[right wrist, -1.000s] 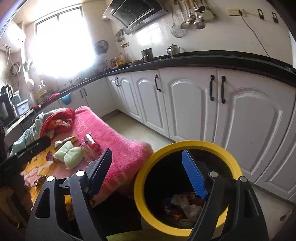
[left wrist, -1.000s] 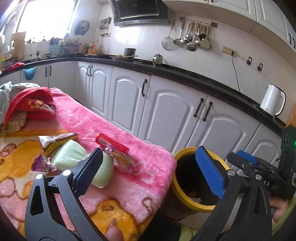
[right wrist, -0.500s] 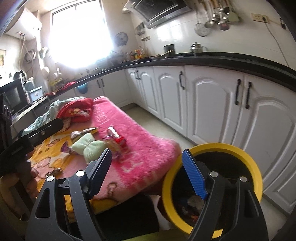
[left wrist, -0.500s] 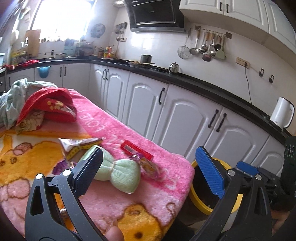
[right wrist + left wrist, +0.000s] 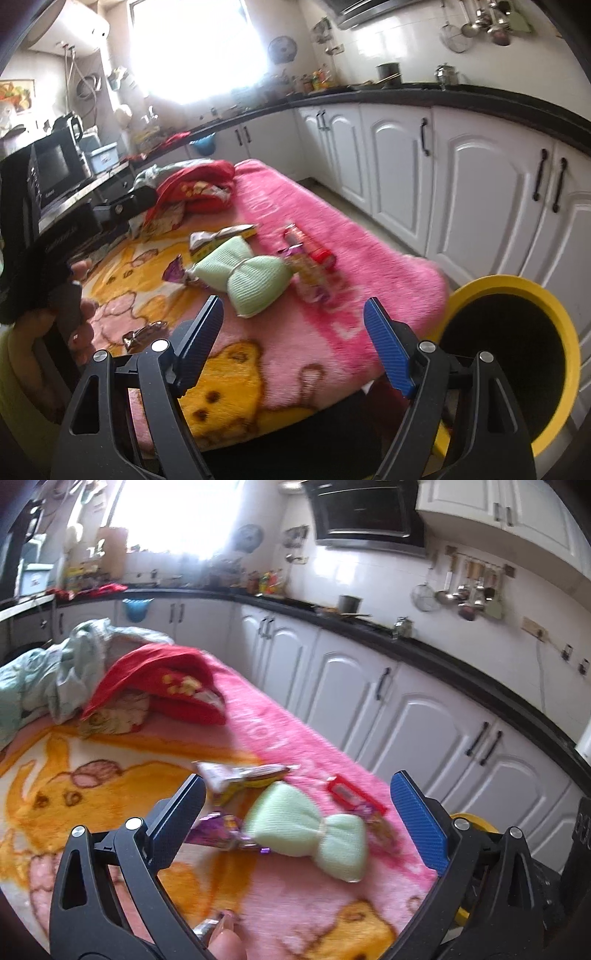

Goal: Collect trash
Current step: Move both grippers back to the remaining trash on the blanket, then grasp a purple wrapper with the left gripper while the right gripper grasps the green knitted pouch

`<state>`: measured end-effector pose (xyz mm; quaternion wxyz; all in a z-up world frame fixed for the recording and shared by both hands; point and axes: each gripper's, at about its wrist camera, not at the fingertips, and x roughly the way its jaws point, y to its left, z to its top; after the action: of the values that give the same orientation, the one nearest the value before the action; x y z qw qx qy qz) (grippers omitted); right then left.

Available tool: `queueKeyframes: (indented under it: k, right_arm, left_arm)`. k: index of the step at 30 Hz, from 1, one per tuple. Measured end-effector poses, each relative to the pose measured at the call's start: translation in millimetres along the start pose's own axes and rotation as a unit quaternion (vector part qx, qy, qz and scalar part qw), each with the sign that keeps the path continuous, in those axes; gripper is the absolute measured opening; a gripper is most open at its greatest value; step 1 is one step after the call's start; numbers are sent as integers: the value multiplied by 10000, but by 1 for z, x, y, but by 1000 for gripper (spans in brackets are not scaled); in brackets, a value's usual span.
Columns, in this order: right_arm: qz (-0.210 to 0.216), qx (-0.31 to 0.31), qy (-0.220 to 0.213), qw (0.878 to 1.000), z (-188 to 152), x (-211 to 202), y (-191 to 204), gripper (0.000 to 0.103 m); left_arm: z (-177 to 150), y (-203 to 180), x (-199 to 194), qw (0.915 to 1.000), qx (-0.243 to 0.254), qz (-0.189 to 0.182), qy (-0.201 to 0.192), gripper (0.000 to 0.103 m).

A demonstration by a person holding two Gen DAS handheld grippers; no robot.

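Observation:
A pink and yellow blanket (image 5: 122, 746) covers a table. On it lie a pale green cloth bundle (image 5: 306, 823), a purple wrapper (image 5: 218, 830), a yellow-white snack packet (image 5: 236, 775), a red packet (image 5: 347, 794) and a crumpled wrapper (image 5: 142, 334). My left gripper (image 5: 295, 812) is open and empty just above the green bundle. My right gripper (image 5: 291, 332) is open and empty over the blanket's near edge; the bundle (image 5: 243, 277) and red packet (image 5: 314, 251) lie beyond it. The yellow-rimmed black bin (image 5: 517, 354) stands at the table's right end.
A red garment (image 5: 162, 686) and pale green clothes (image 5: 55, 672) are heaped at the blanket's far end. White cabinets (image 5: 406, 716) under a black counter run along the right. A microwave (image 5: 48, 173) stands at the left.
Both grippers swung left, away from the bin and over the blanket. The trash items now sit between the left fingers; the bin slid to the right edge of both views.

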<state>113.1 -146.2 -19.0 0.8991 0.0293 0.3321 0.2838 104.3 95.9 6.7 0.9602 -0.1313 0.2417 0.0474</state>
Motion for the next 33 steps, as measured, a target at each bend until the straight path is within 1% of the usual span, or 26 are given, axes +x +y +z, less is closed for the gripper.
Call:
queueKeyframes:
  k: [5,6,7,9,10,12,15,20,23,24,25,27,28,29,31,32,33]
  right_arm:
    - [89,-175,195,9996,0,24,18,76]
    - [114,-184,241,9995,1,30,22,76]
    - [137,-186,281,9993,1,35,24,76]
    - [137,-175,379,9990,1,47,27,76]
    - [157,-156,415,9989,1,52,28,76]
    - [184,-115,503,9985,3,64,31,76]
    - [224,-145,639,9976,3,79,36,76]
    - [280,-61,923,9953,2,105,37,76]
    - [271,-18,994,9947,1,114,36,75]
    - [290,31,1008,9945,1,116,35,74]
    - [320,65,1019,9943,1,117,34,70]
    - [367,110,1047,9938,1,119,33,66]
    - [387,117,1050,9937,0,120,32,61]
    - [395,114,1063,9935,0,120,32,58]
    - [410,113,1096,9931,-1,122,31,47]
    - [414,119,1101,9930,-1,122,30,43]
    - [433,138,1093,9930,-1,122,28,43]
  left_arm:
    - [1,33,11,9991,-311,248,169,92]
    - [1,39,13,9987,-365,281,198,90]
    - [0,42,14,9985,-401,293,220,88]
    - [-1,53,19,9977,-473,356,325,79]
    - [-2,56,22,9974,-507,373,362,77]
    - [-5,65,28,9962,-631,347,485,68]
    - [-9,71,36,9951,-695,316,625,62]
    - [-17,79,53,9927,-744,197,927,62]
    - [-23,81,59,9910,-811,153,1056,61]
    - [-25,82,62,9903,-837,119,1103,61]
    - [-27,83,64,9899,-851,102,1132,61]
    - [-29,83,68,9891,-878,66,1179,61]
    - [-30,84,70,9885,-909,41,1212,60]
    - [-31,84,72,9881,-925,30,1232,60]
    - [-32,84,75,9871,-957,15,1280,60]
    - [-33,85,77,9867,-981,-6,1298,53]
    - [-33,85,79,9863,-995,-26,1316,48]
